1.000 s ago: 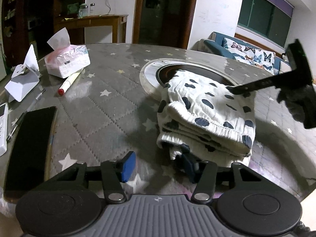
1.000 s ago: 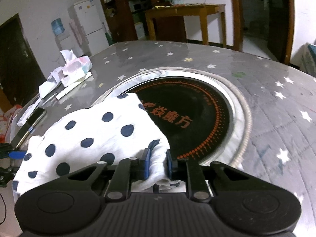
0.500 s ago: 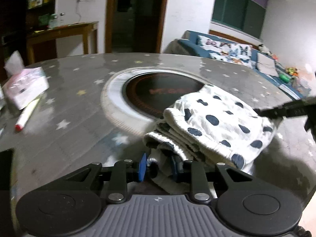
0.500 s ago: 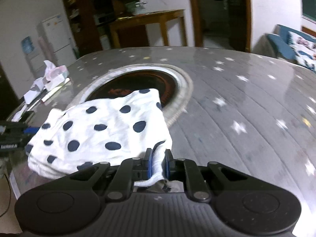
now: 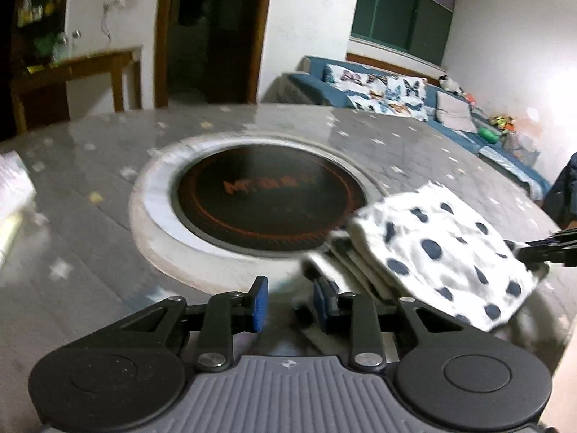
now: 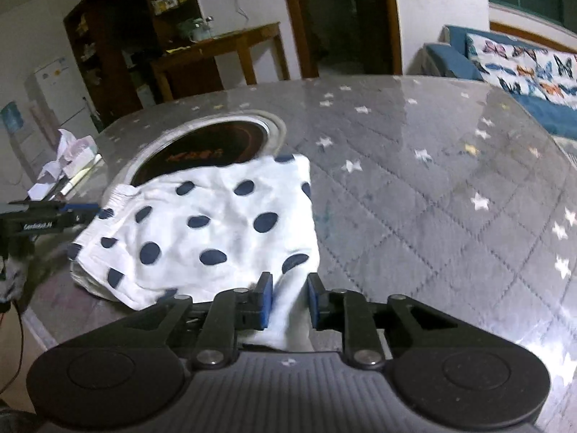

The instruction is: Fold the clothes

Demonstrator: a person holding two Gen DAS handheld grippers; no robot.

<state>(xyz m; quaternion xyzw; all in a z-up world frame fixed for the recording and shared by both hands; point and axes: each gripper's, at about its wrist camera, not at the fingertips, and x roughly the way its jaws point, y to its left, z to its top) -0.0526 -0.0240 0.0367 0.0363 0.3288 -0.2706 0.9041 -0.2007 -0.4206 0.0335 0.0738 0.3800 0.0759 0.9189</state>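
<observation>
The spotted cloth (image 6: 202, 227) lies folded on the table (image 6: 432, 195) ahead of both tongs, and because the right gripper (image 6: 287, 301) is opening around its corner while the left gripper (image 5: 286, 303) (opening too, holding nothing) lets go, the neat pile could slump open.

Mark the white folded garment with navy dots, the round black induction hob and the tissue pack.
white folded garment with navy dots (image 6: 202, 231), right wrist view, top layer
round black induction hob (image 5: 267, 202), left wrist view, glass centre
tissue pack (image 6: 77, 149), right wrist view, side
</observation>
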